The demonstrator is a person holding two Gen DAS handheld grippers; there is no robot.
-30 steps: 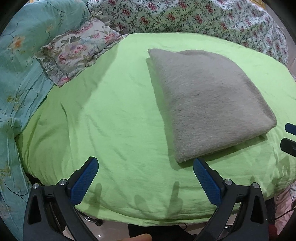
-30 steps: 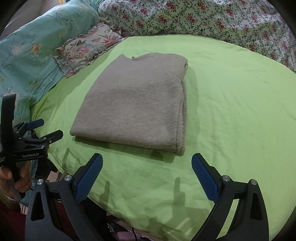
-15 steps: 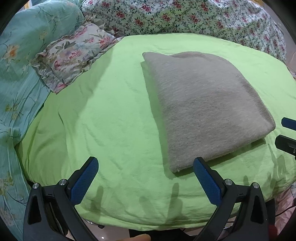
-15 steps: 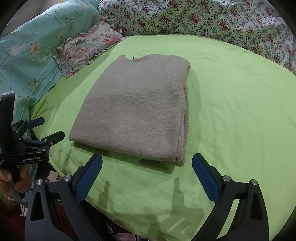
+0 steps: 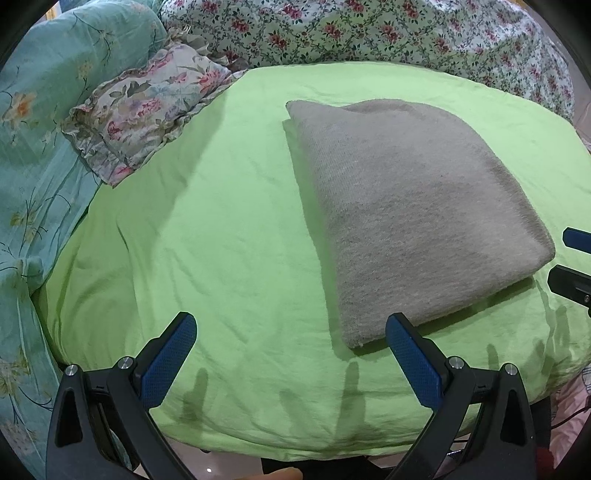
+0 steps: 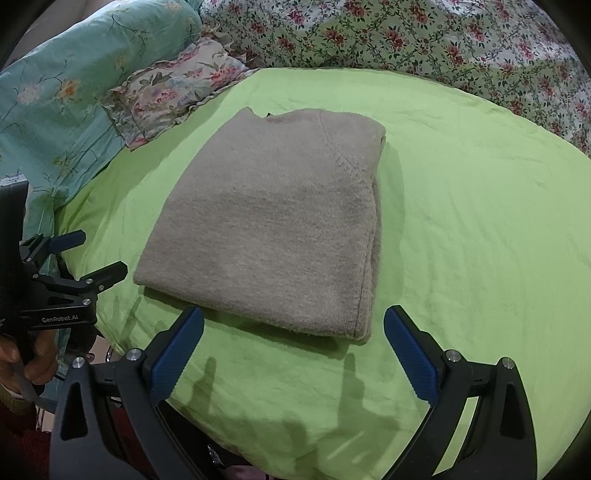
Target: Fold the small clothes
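A grey knitted sweater (image 5: pixel 406 206) lies folded into a neat rectangle on the lime-green sheet (image 5: pixel 221 240); the right wrist view shows it too, sweater (image 6: pixel 273 229), neckline at the far end. My left gripper (image 5: pixel 291 332) hovers open over the sheet near the front edge, its right finger just before the sweater's near left corner. My right gripper (image 6: pixel 293 325) is open as well, straddling the sweater's near edge without touching it. The left gripper (image 6: pixel 92 254) appears at the left of the right wrist view, held by a hand (image 6: pixel 26 362).
A floral frilled pillow (image 5: pixel 147 110) and a teal flowered quilt (image 5: pixel 37 129) lie at the left. A floral bedspread (image 5: pixel 369 33) runs along the back. The sheet's front edge (image 5: pixel 295 443) drops off just below the grippers.
Both grippers have edged slightly forward toward the sweater. Both stay open, and the sweater has not moved.
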